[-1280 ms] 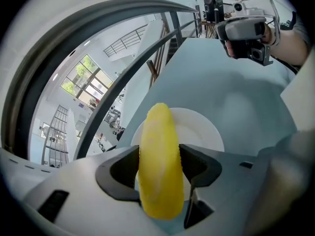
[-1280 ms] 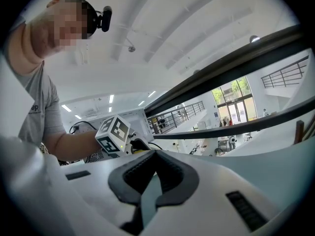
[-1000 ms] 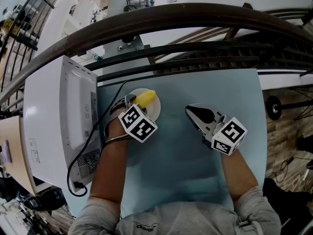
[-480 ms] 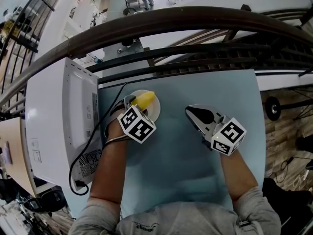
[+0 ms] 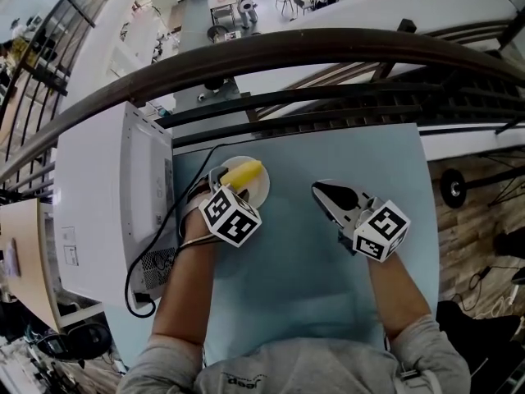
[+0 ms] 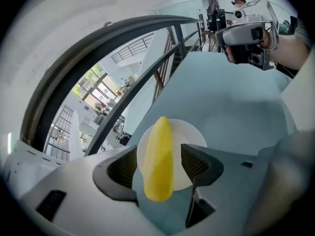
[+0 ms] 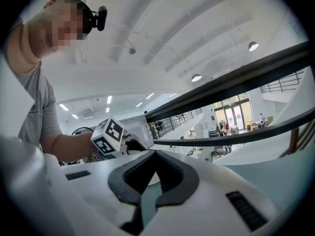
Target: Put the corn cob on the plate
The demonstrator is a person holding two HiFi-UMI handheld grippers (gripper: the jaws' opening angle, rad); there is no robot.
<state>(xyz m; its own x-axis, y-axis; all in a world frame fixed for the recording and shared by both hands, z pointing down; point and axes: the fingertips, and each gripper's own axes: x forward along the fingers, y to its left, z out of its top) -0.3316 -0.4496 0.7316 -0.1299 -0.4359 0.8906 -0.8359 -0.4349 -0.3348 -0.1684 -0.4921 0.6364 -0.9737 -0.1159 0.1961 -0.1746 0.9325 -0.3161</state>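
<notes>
Since a second ago the left gripper [image 6: 158, 162] has been opening its jaws wide, releasing the corn cob [image 6: 160, 139], which lies between them on the plate [image 6: 198, 134], far left. Placing seems done (right gripper [image 7: 153, 167] is closed, empty); next, lift straight clear.

The corn cob [image 5: 244, 171] is yellow, the plate [image 5: 257, 194] white, the table [image 5: 312, 286] pale blue, the marker cubes [image 5: 230, 217] black-and-white squared, the nine-o'clock appliance [image 5: 107, 203] white.

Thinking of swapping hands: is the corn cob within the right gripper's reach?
Probably not: the left gripper, jaws just opened wider, straddles the corn cob on the plate, blocking the right gripper's way.
</notes>
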